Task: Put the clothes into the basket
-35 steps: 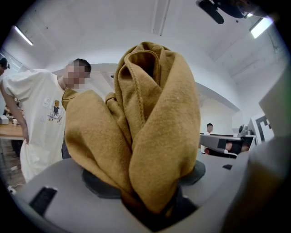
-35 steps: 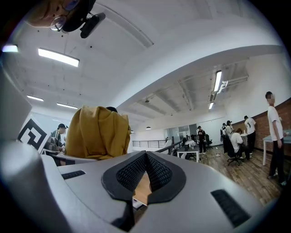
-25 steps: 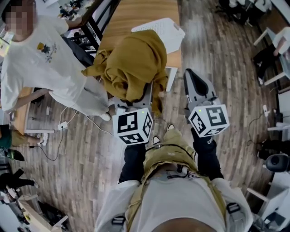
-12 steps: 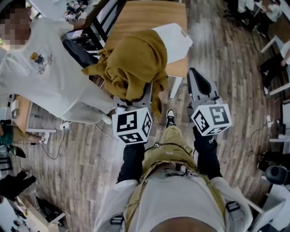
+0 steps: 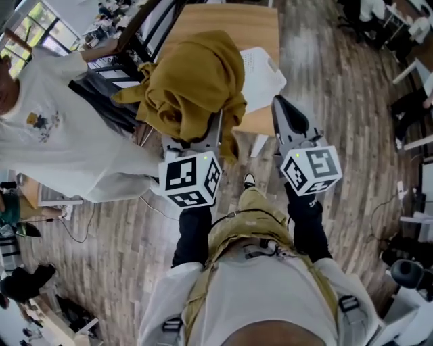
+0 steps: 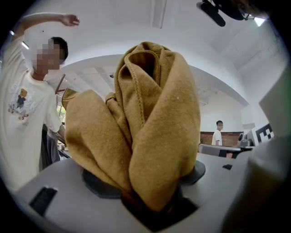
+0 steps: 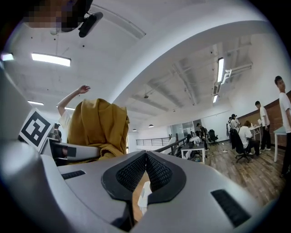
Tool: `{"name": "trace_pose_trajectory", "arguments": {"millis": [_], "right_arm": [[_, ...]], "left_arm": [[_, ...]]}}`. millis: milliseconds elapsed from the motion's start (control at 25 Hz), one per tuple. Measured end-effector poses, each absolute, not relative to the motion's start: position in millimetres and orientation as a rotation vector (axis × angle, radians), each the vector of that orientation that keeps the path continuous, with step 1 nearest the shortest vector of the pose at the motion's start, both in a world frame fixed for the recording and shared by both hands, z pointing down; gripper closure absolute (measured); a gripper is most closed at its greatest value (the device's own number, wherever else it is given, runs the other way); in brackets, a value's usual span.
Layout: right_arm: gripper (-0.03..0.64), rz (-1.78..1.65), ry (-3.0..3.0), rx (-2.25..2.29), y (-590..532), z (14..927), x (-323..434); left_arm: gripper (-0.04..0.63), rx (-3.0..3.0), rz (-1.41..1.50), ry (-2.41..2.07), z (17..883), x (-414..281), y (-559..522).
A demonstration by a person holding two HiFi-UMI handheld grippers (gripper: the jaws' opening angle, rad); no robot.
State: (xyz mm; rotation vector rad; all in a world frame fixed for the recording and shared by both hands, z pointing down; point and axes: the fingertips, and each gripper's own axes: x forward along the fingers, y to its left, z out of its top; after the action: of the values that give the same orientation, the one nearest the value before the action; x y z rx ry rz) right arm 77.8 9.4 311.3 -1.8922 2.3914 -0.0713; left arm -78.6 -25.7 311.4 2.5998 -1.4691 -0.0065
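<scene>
The left gripper (image 6: 148, 179) is clamped on the bunched mustard garment (image 5: 193, 84), the right gripper (image 7: 145, 166) beside it is closed on nothing, so the carry seems in hand, and next the bundle needs bringing over the white basket (image 5: 264, 71) at the wooden table (image 5: 237, 20) ahead, then releasing.

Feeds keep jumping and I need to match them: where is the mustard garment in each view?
Head view: mustard garment upper centre.
Left gripper view: fills the centre, clamped in the left claw.
Right gripper view: left of centre.
Shared landmark: person in white T-shirt, left of the garment everywhere.
</scene>
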Motion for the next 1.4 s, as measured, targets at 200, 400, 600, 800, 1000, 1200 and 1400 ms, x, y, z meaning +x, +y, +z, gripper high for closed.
{"name": "trace_pose_trajectory", "arguments": {"millis": [200,400,600,800,1000,1200,1400], "right_arm": [[0.595,-0.104,2.430,-1.877,-38.4,316.4,103.4],[0.595,-0.151,2.432,-1.859,-69.8,317.2,132.0],[0.595,-0.171,2.433,-1.852,-96.4,318.6,152.9],[0.595,-0.225,2.420,-1.890,-116.9,330.8,166.3],[0.595,-0.259,2.404,-1.944,-136.7,343.7,171.3],[0.595,-0.313,2.386,-1.980,-156.2,358.8,173.1],[0.595,-0.366,2.371,-2.029,-170.4,373.9,179.3]], "left_arm": [[0.288,2.581,-0.031,-1.473,302.9,-51.1,-74.2],[0.288,2.580,-0.064,-1.489,285.2,-27.2,-116.9],[0.288,2.601,-0.125,-1.497,263.9,-4.9,-150.2],[0.288,2.640,-0.168,-1.472,245.9,11.0,-183.6],[0.288,2.665,-0.126,-1.428,256.5,23.7,-216.4],[0.288,2.640,-0.039,-1.409,288.2,32.6,-249.4],[0.288,2.648,-0.008,-1.361,299.7,43.6,-282.8]]}}
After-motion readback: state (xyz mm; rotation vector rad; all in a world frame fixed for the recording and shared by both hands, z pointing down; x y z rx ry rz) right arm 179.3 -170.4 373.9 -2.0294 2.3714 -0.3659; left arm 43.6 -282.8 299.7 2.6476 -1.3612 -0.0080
